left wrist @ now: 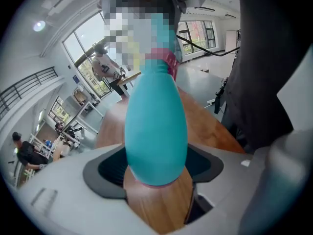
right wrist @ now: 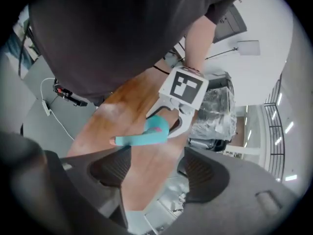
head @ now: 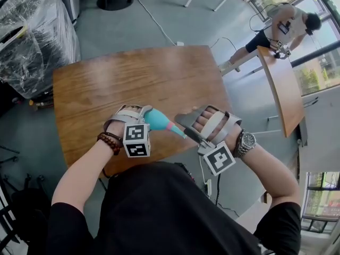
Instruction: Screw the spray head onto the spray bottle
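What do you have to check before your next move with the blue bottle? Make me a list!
1. Left gripper clamped on the teal bottle: ok.
2. Spray head sitting on the bottle's neck: ok.
3. Spray head screwed fully tight: cannot tell.
4. Right gripper open and empty: ok.
5. Spray head between the right gripper's jaws: not ok, it lies ahead of them.

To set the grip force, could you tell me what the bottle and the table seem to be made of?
The bottle is probably smooth plastic with a satin finish: even teal colour, soft highlights, not see-through. The table looks like wood or wood veneer, semi-gloss: brown grain lines and a pale sheen of reflected light.
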A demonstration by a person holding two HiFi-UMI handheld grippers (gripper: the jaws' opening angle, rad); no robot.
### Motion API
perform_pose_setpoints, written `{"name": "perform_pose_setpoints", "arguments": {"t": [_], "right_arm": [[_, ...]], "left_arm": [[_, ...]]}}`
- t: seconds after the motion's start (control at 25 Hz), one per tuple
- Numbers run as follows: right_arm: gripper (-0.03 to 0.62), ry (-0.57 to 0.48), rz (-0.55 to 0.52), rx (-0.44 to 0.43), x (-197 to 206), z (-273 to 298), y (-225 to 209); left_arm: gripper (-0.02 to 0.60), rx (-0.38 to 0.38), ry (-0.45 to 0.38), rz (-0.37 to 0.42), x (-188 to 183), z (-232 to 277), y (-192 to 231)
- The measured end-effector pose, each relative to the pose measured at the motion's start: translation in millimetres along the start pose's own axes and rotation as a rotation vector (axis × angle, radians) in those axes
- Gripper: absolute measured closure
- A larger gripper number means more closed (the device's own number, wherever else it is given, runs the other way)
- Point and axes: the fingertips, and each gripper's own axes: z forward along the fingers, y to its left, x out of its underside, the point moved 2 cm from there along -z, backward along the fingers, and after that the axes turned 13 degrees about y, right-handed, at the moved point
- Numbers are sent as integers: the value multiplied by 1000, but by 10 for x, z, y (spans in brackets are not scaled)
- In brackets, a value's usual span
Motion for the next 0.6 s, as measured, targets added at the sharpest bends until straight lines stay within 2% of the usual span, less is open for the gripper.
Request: {"name": "perform_pose_setpoints", "arguments": {"t": [0.12,0.28,0.44,0.6], "right_arm": [[269,-55,-11,-11,-199,68,142],[269,-31,-8,-26,-122,79,185],[269,-38,-127,43,-127,26,249],[269,-66,-253,126,-213,-18,317]], "left_arm": [[201,42,-10,-6,-92,29,-115],[200,89,-49,-38,-116,19,-169],[199,166,-91,-65,-103,9,-226],[199,237,-121,-57,-158,-31,-296]]}}
